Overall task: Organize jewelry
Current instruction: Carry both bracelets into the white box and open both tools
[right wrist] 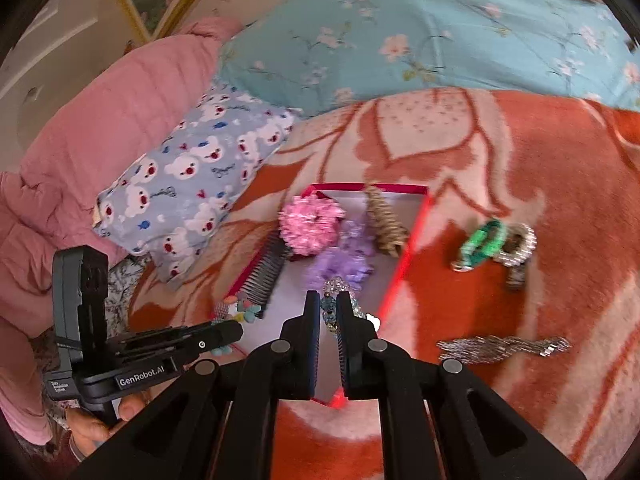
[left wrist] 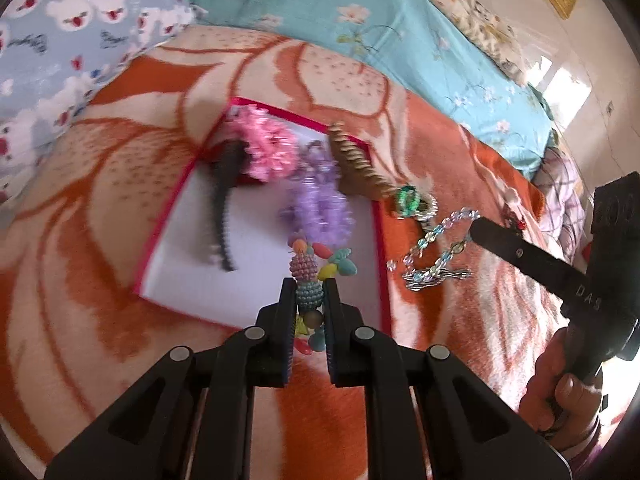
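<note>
Gripping a pastel bead bracelet (left wrist: 307, 280), the left claw (left wrist: 308, 286) hides its lower beads; right claw (right wrist: 329, 312) pinches a blurred crystal chain (right wrist: 340, 292).

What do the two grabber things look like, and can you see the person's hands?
Both grippers, left gripper and right gripper, are matte black plastic, with flat ribbed fingers and round silver pins. The left one reads "GenRobot.AI" in white; the right reads "DAS". Bare hands wrap their black handles, with a pinkish-purple sleeve edge.

Pink scrunchie (left wrist: 267, 148) and purple scrunchie (left wrist: 318, 204) motion-blurred
</note>
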A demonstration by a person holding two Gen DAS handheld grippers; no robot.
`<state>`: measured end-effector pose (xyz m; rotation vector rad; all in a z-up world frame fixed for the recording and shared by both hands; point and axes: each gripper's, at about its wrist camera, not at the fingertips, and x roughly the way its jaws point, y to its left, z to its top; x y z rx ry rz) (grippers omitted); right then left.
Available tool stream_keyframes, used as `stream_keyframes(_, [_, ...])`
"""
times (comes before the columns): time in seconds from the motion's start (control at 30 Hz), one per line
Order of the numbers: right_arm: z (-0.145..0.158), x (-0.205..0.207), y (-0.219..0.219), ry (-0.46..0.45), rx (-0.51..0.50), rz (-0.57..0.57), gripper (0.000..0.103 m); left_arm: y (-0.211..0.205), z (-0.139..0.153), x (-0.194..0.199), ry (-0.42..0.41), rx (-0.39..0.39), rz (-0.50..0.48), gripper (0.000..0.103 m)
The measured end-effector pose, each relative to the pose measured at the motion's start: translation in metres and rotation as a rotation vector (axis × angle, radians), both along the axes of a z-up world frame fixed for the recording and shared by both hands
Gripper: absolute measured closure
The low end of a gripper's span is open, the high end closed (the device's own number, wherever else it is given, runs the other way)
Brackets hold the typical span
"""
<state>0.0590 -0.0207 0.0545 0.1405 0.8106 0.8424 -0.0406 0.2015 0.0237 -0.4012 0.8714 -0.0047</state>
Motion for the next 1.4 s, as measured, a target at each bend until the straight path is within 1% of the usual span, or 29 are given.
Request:
stream_keyframes(0.17, [-0.005, 0.000, 0.021, 0.008, -0.005, 0.028, 0.096, 0.022, -0.008, -0.009, 0.017, -0.004, 0.045, 0.093])
stream_keyframes(0.5, [-0.038, 0.003, 0.047, 0.066, -0.051, 0.057, 0.096, 0.043, -0.029, -0.007, 0.053, -0.014, 0.091, 0.093])
stream_keyframes(0.87, [-0.065, 0.012, 0.067, 0.115, -0.088, 0.083, 0.096, 0.049, -0.050, 0.015, 0.101, 0.019, 0.094, 0.093])
stream_keyframes(1.07, [-0.078, 0.015, 0.073, 0.142, -0.108, 0.091, 0.096, 0.052, -0.054, 0.021, 0.118, 0.027, 0.098, 0.093])
stream_keyframes(1.2, [-0.084, 0.015, 0.073, 0.160, -0.117, 0.095, 0.096, 0.051, -0.056, 0.026, 0.131, 0.037, 0.085, 0.092])
stream_keyframes(1.4, [-0.087, 0.014, 0.076, 0.171, -0.126, 0.102, 0.095, 0.053, -0.061, 0.030, 0.153, 0.030, 0.085, 0.091])
